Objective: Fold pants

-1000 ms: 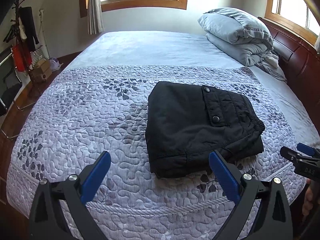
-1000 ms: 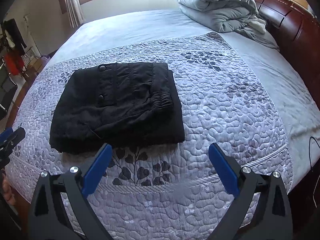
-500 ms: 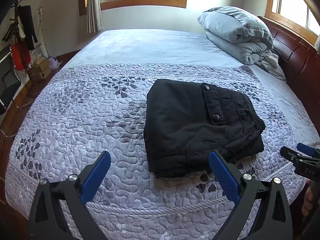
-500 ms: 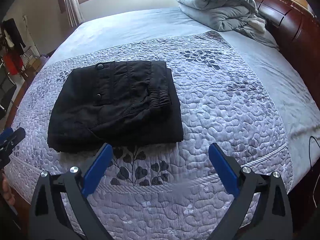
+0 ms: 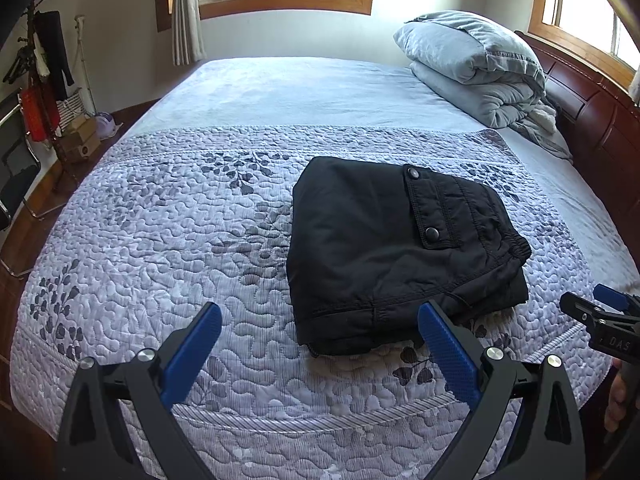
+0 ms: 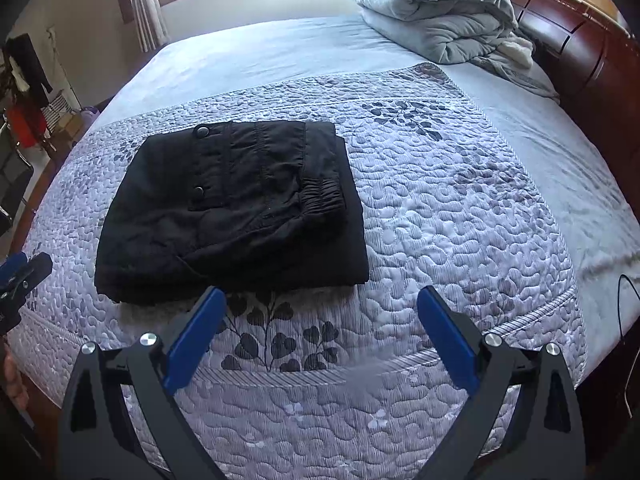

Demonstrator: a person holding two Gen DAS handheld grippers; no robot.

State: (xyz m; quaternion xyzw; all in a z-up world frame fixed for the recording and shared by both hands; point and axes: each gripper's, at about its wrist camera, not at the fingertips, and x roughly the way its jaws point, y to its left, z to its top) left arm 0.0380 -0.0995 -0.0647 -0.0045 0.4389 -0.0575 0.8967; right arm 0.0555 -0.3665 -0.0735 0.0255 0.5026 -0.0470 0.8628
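We hold the left hand-held gripper (image 5: 320, 326) spread wide above the near edge of the bed (image 5: 132, 248), its blue pads (image 5: 192, 354) far apart with nothing between them. The right hand-held gripper (image 6: 322, 308) is just as wide and equally empty, hovering over the quilted bedspread (image 6: 460, 208) near the foot of the mattress.

The black pants (image 5: 394, 248) lie folded into a compact, roughly square bundle on the patterned part of the bedspread, near its front border. From our left wrist view the bundle sits ahead and to the right, its near edge just behind our right-side finger (image 5: 448, 348); from the right wrist view the pants (image 6: 232, 212) sit ahead and to the left, their front edge just beyond our left-side finger (image 6: 196, 336). A pocket flap with two snap buttons (image 5: 431, 233) faces up, and the gathered elastic waistband (image 6: 322, 196) shows on the top layer toward the right side of the bundle. Neither gripper touches the fabric.

At the far right of the left wrist view the tip of our other gripper (image 5: 600, 320) peeks in beside the bed's edge. A folded grey duvet (image 5: 472, 68) is piled at the head of the bed against the dark wooden headboard (image 6: 580, 36), well apart from the pants.
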